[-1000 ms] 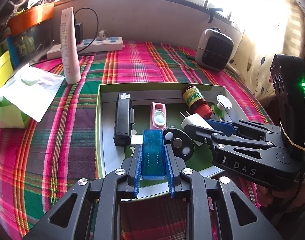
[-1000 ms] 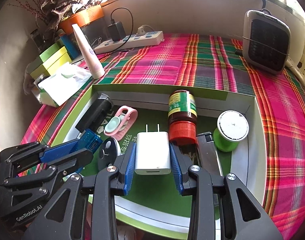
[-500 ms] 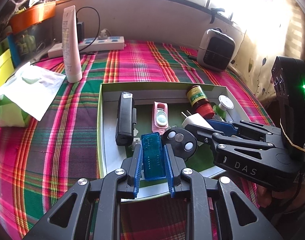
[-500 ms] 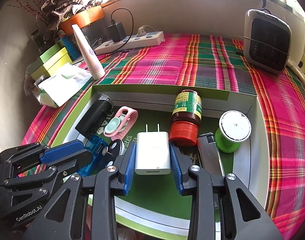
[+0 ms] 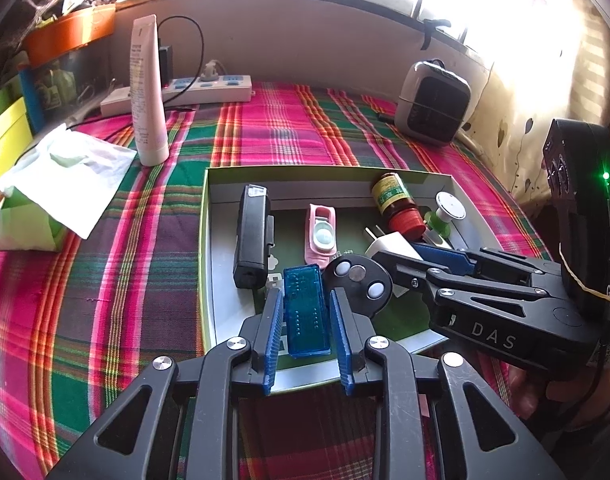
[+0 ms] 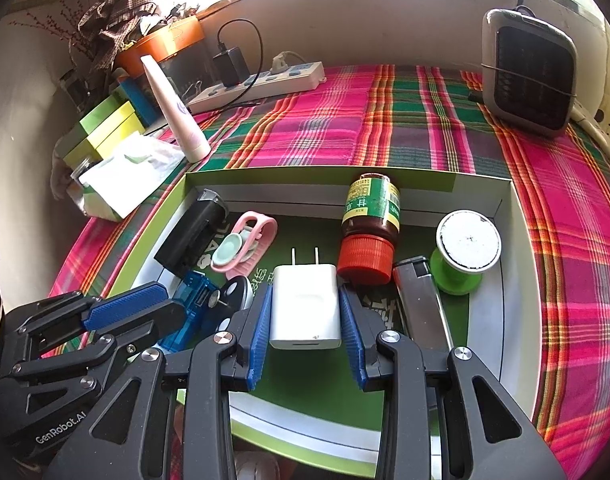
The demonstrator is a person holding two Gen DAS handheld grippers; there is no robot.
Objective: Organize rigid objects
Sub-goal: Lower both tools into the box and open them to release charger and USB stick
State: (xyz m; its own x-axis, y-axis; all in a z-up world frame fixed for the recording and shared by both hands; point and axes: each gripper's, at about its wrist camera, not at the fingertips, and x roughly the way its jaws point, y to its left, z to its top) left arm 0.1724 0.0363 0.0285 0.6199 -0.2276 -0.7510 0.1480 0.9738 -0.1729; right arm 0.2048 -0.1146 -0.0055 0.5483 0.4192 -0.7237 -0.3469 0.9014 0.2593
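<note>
A translucent blue box lies on the floor of the green-rimmed tray, next to a round black key fob. My left gripper straddles the blue box. Its jaws are opening, and a thin gap shows on each side of the box. My right gripper is shut on a white plug charger, low over the tray's green floor. Also in the tray are a black device, a pink case, a red-capped brown bottle, a silver lighter and a green spool.
The tray sits on a plaid cloth. Behind it stand a white tube, a power strip and a small heater. A tissue pack lies at the left. A hand holds the right gripper.
My left gripper lowered the blue box onto the tray floor beside the key fob, and its pads have come off the box. The right gripper and the charger kept still.
</note>
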